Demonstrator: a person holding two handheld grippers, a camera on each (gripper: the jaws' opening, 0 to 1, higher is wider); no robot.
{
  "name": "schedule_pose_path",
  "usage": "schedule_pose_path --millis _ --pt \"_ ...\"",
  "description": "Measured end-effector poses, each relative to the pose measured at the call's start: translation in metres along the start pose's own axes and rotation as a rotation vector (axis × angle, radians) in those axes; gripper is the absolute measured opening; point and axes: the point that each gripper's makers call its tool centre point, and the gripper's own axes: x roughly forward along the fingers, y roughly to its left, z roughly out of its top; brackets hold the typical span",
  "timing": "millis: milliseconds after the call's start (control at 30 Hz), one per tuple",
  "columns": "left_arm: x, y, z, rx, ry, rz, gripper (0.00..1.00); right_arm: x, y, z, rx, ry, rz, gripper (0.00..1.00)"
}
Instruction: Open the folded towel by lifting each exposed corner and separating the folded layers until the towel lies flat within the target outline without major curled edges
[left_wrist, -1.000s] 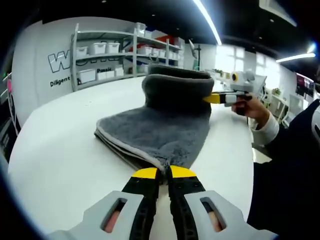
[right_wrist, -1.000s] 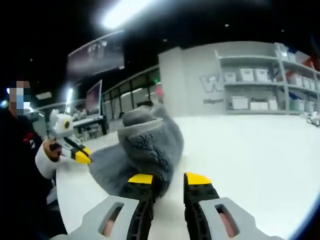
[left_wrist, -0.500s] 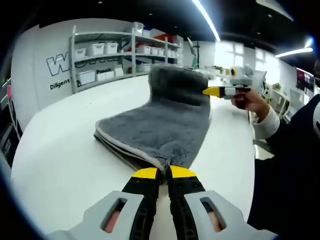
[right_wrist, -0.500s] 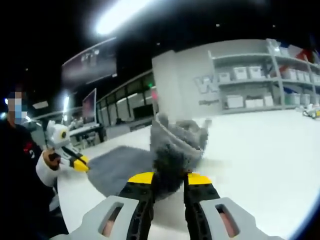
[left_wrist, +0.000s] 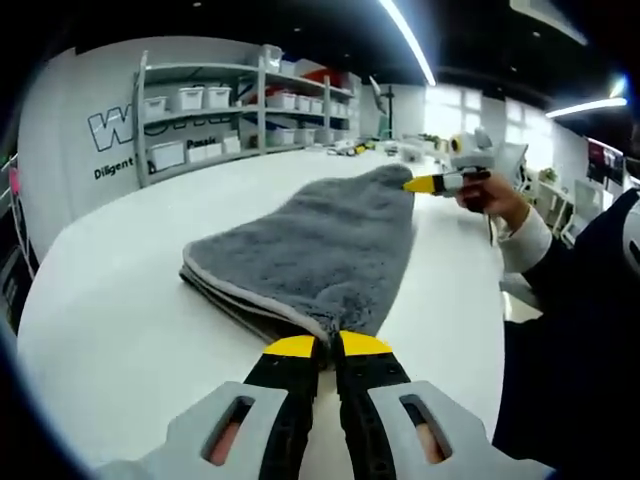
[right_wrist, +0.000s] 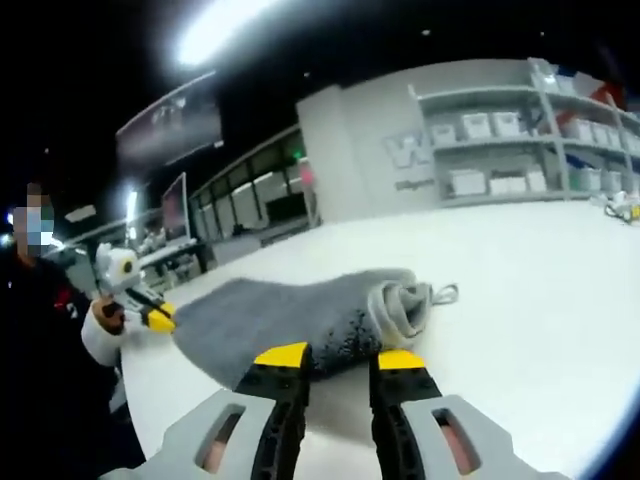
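Where the far wall showed in my left gripper view, I could read only part of the big lettering (left_wrist: 112, 127), a "W" cut off by the shelving (left_wrist: 205, 110), with a smaller word, "Diligent", beneath it; the same "W" appeared blurred in the right gripper view. The shelving held white bins, at least six that I could count, though the rest were too small to number.

There was one towel (left_wrist: 305, 250), grey with a pale edge, lying stretched on the white tabletop (left_wrist: 110, 330). At its near corner I could see about three stacked layers. My left gripper (left_wrist: 327, 347) had its yellow-tipped jaws pressed together on that corner, with the fabric pinched between them. The right gripper (left_wrist: 424, 184) showed across the tabletop in the same view, held in a hand (left_wrist: 490, 200), its tips touching the towel's far end.

In the right gripper view my right gripper (right_wrist: 338, 357) had a gap between its jaws, and the towel (right_wrist: 290, 315) ran across just ahead of them with one rolled end (right_wrist: 400, 305) and a small loop tag; I could not tell whether it had hold of the fabric. The left gripper (right_wrist: 160, 319) sat at the towel's far corner.
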Motion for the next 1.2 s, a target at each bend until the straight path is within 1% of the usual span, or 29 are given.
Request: schedule_pose_path --millis 67,133,200,267,333,367,400,467,533,567,667,767,933,1033,1100,1133,1200 --pt "0.0 0.002 0.0 -0.006 -0.003 0.003 0.06 -0.003 0.001 -0.003 -0.025 0.056 0.038 0.18" --pt "-0.001 0.005 -0.001 -0.017 0.001 0.006 0.06 -0.007 0.001 -0.002 -0.051 0.062 0.038 0.17" --pt "-0.002 0.008 0.0 -0.035 -0.006 0.008 0.06 -0.012 -0.001 -0.005 -0.089 0.09 0.044 0.17" --pt "-0.002 0.008 0.0 -0.044 -0.007 0.01 0.06 -0.016 -0.006 -0.005 -0.086 0.098 0.031 0.18" --pt "-0.001 0.008 0.0 -0.036 -0.006 0.013 0.06 -0.022 -0.011 -0.003 -0.086 0.096 0.006 0.18" --pt "-0.001 0.007 0.001 -0.033 -0.005 0.015 0.06 -0.026 -0.018 0.001 -0.089 0.088 -0.03 0.18" --pt "-0.001 0.008 0.001 -0.031 -0.005 0.016 0.06 -0.029 -0.021 0.003 -0.091 0.083 -0.047 0.19" --pt "-0.002 0.011 0.004 -0.046 -0.017 0.028 0.06 -0.033 -0.019 0.008 -0.108 0.074 -0.058 0.2" --pt "-0.003 0.012 0.007 -0.066 -0.03 0.031 0.06 -0.035 -0.013 0.013 -0.135 0.061 -0.054 0.2" --pt "-0.004 0.013 0.009 -0.073 -0.039 0.033 0.06 -0.034 -0.01 0.015 -0.146 0.061 -0.051 0.2" --pt "-0.004 0.015 0.009 -0.072 -0.042 0.039 0.06 -0.033 -0.003 0.017 -0.209 0.064 -0.038 0.22" --pt "-0.004 0.016 0.01 -0.05 -0.049 0.051 0.07 -0.03 0.001 0.016 -0.227 0.069 -0.022 0.26" --pt "-0.005 0.016 0.01 -0.039 -0.053 0.05 0.08 -0.025 0.001 0.013 -0.249 0.085 -0.025 0.32" --pt "-0.009 0.019 0.014 -0.015 -0.071 0.051 0.11 -0.022 0.008 0.013 -0.274 0.088 -0.002 0.31" --pt "-0.012 0.024 0.019 0.018 -0.098 0.064 0.16 -0.017 0.013 0.014 -0.313 0.087 0.017 0.27" --pt "-0.013 0.026 0.018 0.028 -0.096 0.068 0.17 -0.014 0.014 0.013 -0.326 0.089 0.024 0.25" --pt "-0.015 0.033 0.018 0.059 -0.099 0.085 0.18 -0.01 0.016 0.013 -0.326 0.098 0.033 0.25"
